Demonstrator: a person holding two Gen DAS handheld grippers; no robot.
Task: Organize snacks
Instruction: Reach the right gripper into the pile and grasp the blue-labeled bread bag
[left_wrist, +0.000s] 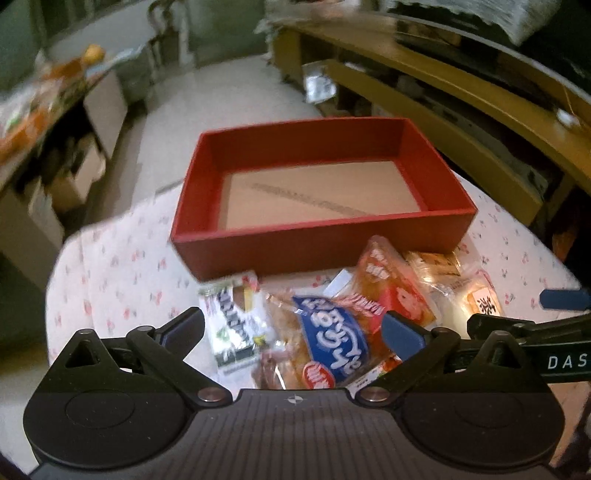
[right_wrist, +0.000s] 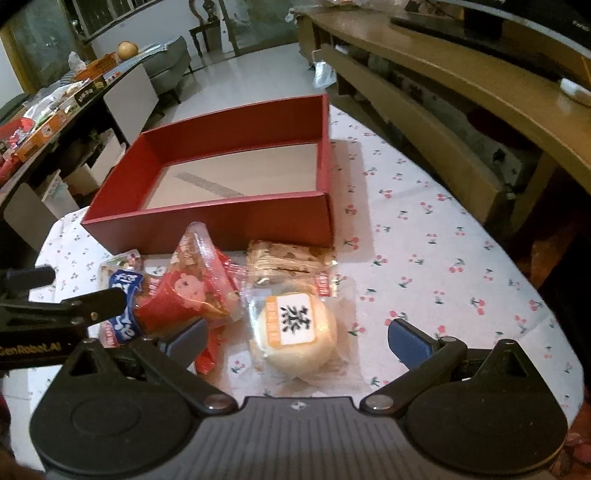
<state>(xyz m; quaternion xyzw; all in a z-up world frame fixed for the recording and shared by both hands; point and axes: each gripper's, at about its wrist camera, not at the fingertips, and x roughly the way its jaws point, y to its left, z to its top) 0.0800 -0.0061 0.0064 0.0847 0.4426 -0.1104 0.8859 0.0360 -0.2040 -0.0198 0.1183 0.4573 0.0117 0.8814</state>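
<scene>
An open red box (left_wrist: 321, 243) (right_wrist: 236, 225) with a bare cardboard floor stands on the cherry-print tablecloth. In front of it lies a pile of wrapped snacks. My left gripper (left_wrist: 291, 328) is open above a blue-labelled bread pack (left_wrist: 328, 343) and a green seaweed packet (left_wrist: 232, 328). A red pack with a cartoon face (left_wrist: 391, 284) (right_wrist: 184, 291) lies to the right. My right gripper (right_wrist: 295, 341) is open around a round white pastry (right_wrist: 295, 328) with a black character label. A pack of nutty bars (right_wrist: 288, 258) lies behind it.
The round table (right_wrist: 443, 258) has bare cloth on its right side. A low wooden TV bench (right_wrist: 443, 92) runs along the right. A cluttered dark side table (right_wrist: 55, 107) stands at the left. The other gripper (right_wrist: 62, 310) shows at the left edge of the right wrist view.
</scene>
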